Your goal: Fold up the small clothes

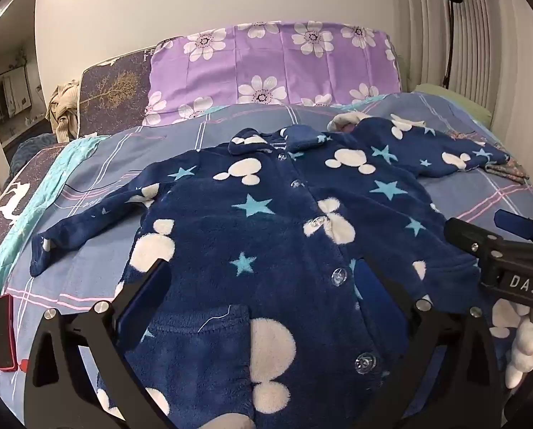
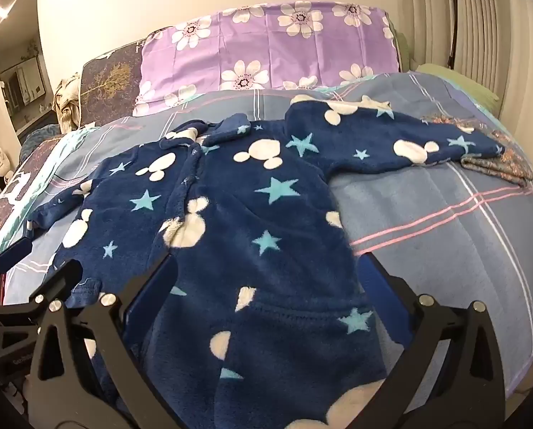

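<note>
Fleece, thick and plush, makes up the small navy jacket (image 1: 266,236) with its white mouse heads and pale blue stars. It lies front up and buttoned on the bed (image 1: 166,150), sleeves spread toward the left and right edges and collar toward the purple flowered pillow (image 1: 266,64) at the head end. I judge it light, soft and limp, bulky enough to spring back at a crease, not slippery and not fragile; the clear buttons (image 1: 337,275) are the only hard points. Good places to take hold look like a cuff, or the hem corner and shoulder on one side, pinching both layers of pile.

Left hand-held gripper (image 1: 262,286) hovers low over the lower front of the jacket, tilted downward, jaws spread wide with cloth under the gap but nothing pinched. Right hand-held gripper (image 2: 266,282) hangs beside it over the jacket's right half, tilted down the same way, jaws equally wide apart and empty. In the left wrist view its black body shows at the right edge, above a white-gloved hand (image 1: 520,354).
</note>
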### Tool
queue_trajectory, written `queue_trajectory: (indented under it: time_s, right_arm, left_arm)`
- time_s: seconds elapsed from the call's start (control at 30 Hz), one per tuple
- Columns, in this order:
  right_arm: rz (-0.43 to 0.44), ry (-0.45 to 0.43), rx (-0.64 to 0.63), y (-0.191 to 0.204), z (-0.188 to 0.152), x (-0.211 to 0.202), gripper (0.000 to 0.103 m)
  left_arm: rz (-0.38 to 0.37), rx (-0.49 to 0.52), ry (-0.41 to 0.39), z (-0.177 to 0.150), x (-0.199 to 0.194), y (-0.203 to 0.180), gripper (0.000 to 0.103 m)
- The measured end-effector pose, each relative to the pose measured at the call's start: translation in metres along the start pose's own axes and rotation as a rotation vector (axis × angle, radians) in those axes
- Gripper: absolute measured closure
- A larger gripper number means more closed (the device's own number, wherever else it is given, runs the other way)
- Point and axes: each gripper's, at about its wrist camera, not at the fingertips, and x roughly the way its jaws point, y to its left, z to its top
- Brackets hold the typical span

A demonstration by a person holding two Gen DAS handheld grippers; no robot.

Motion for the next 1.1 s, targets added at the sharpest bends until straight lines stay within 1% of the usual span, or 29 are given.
queue_trajectory:
  time_s: [0.07, 0.1, 0.13, 0.17, 0.2, 0.27, 0.37, 0.57, 0.73, 1.1]
  right_arm:
    - [-0.005, 0.0, -0.006, 0.004, 0.0, -0.002, 0.002]
    - [0.001, 0.007, 0.015, 0.0, -0.004, 0.001, 0.002]
    - [0.001, 0.011, 0.017, 0.0, -0.006, 0.002, 0.002]
    - [0.002, 0.014, 0.017, 0.0, -0.007, 0.002, 0.002]
    - [0.019, 0.02, 0.035, -0.005, -0.006, 0.003, 0.002]
    - [0.01, 0.034, 0.014, -0.003, -0.006, 0.006, 0.002]
    - [0.004, 0.023, -0.01, 0.003, -0.007, 0.002, 0.002]
    - [0.019, 0.039, -0.006, 0.005, -0.008, 0.004, 0.002]
    - [0.013, 0.036, -0.027, 0.012, -0.007, 0.001, 0.002]
    - [0.008, 0.053, -0.043, 0.018, -0.013, 0.001, 0.002]
  left_arm:
    - [-0.005, -0.006, 0.005, -0.001, 0.0, 0.001, 0.001]
    - [-0.009, -0.011, 0.008, -0.001, 0.0, 0.003, 0.001]
    - [-0.014, -0.016, 0.033, -0.002, 0.007, 0.006, 0.001]
    - [-0.016, -0.02, 0.036, -0.003, 0.008, 0.01, 0.001]
    - [-0.002, -0.007, 0.019, -0.007, 0.007, 0.004, 0.001]
    - [0.01, 0.002, 0.02, -0.009, 0.009, 0.0, 0.001]
    - [0.006, -0.002, 0.027, -0.009, 0.01, 0.002, 0.001]
    - [0.025, 0.002, 0.027, -0.014, 0.011, 0.007, 0.001]
    - [0.021, -0.009, 0.022, -0.016, 0.009, 0.014, 0.001]
    - [0.01, -0.012, 0.036, -0.021, 0.008, 0.014, 0.001]
